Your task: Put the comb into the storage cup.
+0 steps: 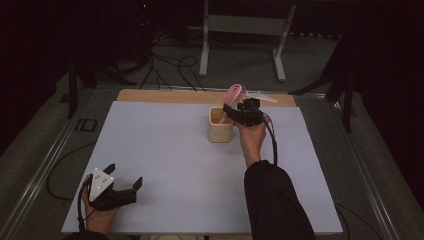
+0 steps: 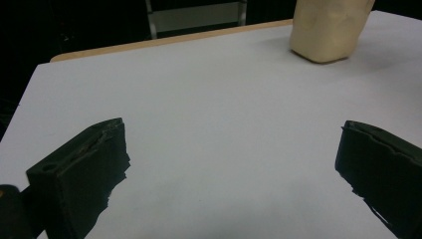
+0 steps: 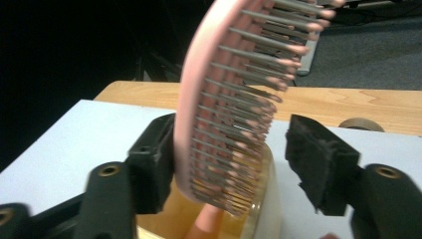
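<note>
The pink hairbrush [image 3: 234, 99] is seen standing handle-down in the cream cup [image 1: 220, 126] near the far middle of the table [image 1: 165, 150], its back just against one jaw of the right gripper [image 1: 235, 111] while the other jaw stands clear of the bristles, so the jaws are parted around it. The handle's lower end is hidden inside the cup, and the brush's tip is cut off in the right gripper view. The brush is curved plastic with grey pins, the cup smooth and rounded; the left gripper [image 1: 122, 180] is held wide apart over bare white tabletop.

Glossy pink plastic hairbrush [image 3: 209, 84] with thin metal bristles; smooth cream cup [image 1: 220, 129]; matt white table [image 1: 165, 165], wooden far edge.
</note>
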Motion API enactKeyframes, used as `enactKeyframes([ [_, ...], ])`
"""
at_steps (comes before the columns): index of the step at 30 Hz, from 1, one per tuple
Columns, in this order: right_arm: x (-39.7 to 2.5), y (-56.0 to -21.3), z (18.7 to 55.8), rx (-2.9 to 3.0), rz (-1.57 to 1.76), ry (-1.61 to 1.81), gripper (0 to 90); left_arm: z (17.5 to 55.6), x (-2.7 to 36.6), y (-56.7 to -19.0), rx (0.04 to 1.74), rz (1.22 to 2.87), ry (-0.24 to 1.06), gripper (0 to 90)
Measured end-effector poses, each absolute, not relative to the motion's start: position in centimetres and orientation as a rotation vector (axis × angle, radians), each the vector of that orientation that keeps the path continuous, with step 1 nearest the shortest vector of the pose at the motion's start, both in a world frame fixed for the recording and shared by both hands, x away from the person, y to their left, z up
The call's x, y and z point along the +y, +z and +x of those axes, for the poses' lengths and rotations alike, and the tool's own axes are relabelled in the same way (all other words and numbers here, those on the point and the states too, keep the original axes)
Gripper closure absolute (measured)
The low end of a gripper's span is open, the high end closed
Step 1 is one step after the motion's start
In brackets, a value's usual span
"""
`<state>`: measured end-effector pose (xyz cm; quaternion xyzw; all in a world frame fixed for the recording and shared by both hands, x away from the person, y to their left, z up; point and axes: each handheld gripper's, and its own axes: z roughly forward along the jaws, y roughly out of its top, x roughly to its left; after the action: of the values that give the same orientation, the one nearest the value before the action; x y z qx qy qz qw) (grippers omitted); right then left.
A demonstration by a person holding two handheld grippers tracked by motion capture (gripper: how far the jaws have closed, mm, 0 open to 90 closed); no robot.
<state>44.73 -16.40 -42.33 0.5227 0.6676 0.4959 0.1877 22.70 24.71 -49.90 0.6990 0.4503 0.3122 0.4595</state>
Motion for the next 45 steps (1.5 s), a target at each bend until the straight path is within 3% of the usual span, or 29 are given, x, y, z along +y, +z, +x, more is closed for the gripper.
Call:
enactKeyframes([
  [8,-16.7,-42.2,44.3,1.926,1.473,1.388,13.5,22.7,24.7,-49.9,1.108,1.723,0.77,0.6],
  [11,-16.7,-42.2,43.8,1.949,1.443,1.359,10.3,22.7,24.7,-49.9,1.107,1.725,0.77,0.6],
  [22,-18.1,-42.7,42.3,1.961,1.429,1.384,9.9,22.7,24.5,-49.9,1.106,1.725,0.768,0.6],
  [36,-21.1,-46.0,39.2,1.981,1.486,1.398,10.4,22.8,24.3,-50.0,1.105,1.733,0.766,0.6],
  [45,-21.4,-46.2,36.6,2.039,1.339,1.261,11.8,22.8,24.3,-50.0,1.102,1.73,0.767,0.6],
])
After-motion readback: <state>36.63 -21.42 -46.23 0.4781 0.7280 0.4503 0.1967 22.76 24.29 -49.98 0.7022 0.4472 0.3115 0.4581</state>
